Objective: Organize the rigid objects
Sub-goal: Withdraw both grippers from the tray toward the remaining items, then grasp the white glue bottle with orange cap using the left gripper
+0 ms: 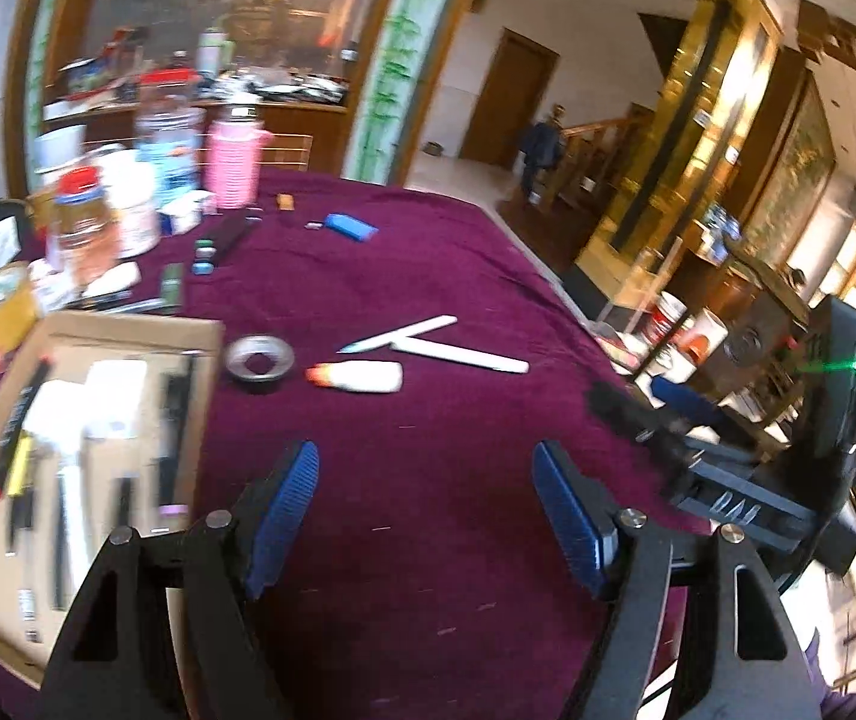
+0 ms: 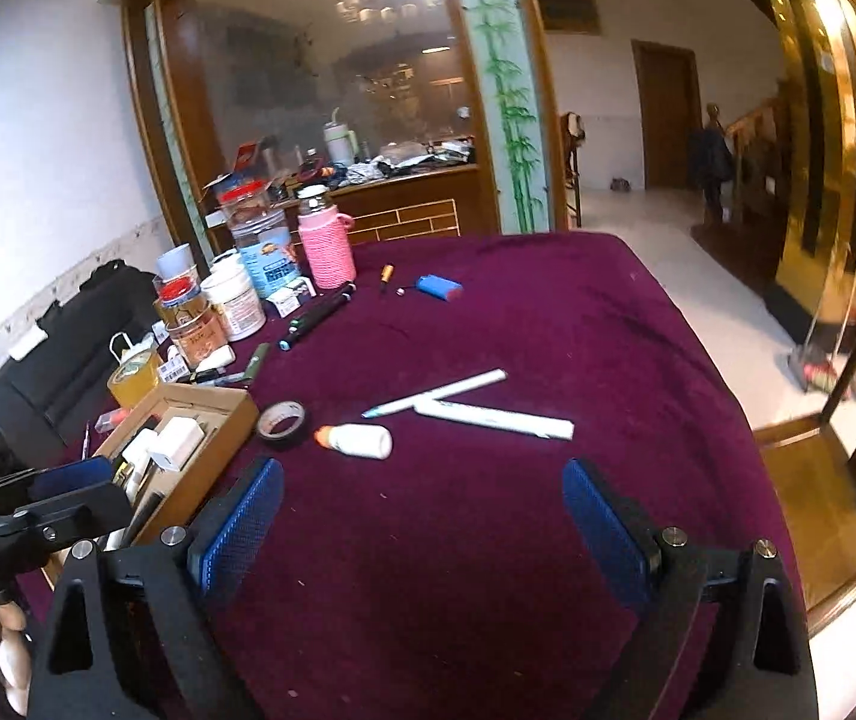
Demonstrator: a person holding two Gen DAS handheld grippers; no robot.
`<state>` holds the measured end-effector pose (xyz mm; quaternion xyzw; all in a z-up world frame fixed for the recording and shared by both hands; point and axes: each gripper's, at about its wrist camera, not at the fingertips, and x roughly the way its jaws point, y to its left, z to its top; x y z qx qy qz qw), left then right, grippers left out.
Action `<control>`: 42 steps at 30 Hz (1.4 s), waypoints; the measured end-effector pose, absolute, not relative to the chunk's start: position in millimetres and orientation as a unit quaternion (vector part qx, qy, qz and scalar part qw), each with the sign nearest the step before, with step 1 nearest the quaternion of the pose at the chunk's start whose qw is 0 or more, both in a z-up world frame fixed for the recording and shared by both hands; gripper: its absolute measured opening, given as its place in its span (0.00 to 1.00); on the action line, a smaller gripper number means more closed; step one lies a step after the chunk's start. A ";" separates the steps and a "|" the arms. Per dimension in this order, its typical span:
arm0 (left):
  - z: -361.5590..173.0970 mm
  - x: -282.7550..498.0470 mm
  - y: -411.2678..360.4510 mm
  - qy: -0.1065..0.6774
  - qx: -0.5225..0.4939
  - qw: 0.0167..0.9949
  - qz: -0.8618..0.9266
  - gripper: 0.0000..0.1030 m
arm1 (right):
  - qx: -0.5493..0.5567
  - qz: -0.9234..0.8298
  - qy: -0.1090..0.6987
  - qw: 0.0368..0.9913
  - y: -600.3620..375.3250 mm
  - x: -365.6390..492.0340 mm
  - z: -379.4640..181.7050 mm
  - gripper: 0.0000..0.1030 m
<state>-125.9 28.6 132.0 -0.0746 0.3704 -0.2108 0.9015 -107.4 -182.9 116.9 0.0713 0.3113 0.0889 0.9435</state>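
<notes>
The left hand-held gripper (image 1: 425, 510) hangs over bare maroon cloth with its blue pads spread and nothing between them; the right hand-held gripper (image 2: 422, 525) is likewise spread wide and empty, above the near part of the tabletop (image 2: 548, 312). Just ahead of both lie the loose items not yet sorted: a white glue bottle (image 2: 359, 439) with an orange tip, a roll of dark tape (image 2: 281, 420) beside it, and two white markers (image 2: 491, 417) lying crossed at one end. Farther back sit a blue lighter-like block (image 2: 439, 287), a small screwdriver (image 2: 387, 276) and a black pen (image 2: 317, 315). The cardboard box (image 1: 128, 324) at the left already holds pens, a white adapter and other sticks, so I judge the sorting partly done, with several pieces left. The middle cloth is open for travel; the right tabletop edge drops to the floor, and jars and a pink bottle (image 2: 326, 255) crowd the far left.
</notes>
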 end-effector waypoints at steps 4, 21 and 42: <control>138.4 -128.4 -20.5 0.355 -0.027 0.908 -0.222 0.71 | 0.060 0.078 0.312 0.945 -202.7 -112.4 118.6 0.93; 114.1 -99.9 -55.8 0.349 0.100 0.927 -0.098 0.77 | 0.088 0.039 0.315 0.944 -248.4 -102.9 117.0 0.93; 36.7 -17.5 -5.8 0.441 0.085 0.891 -0.060 0.76 | 0.122 0.030 0.356 0.926 -231.6 -14.2 78.0 0.93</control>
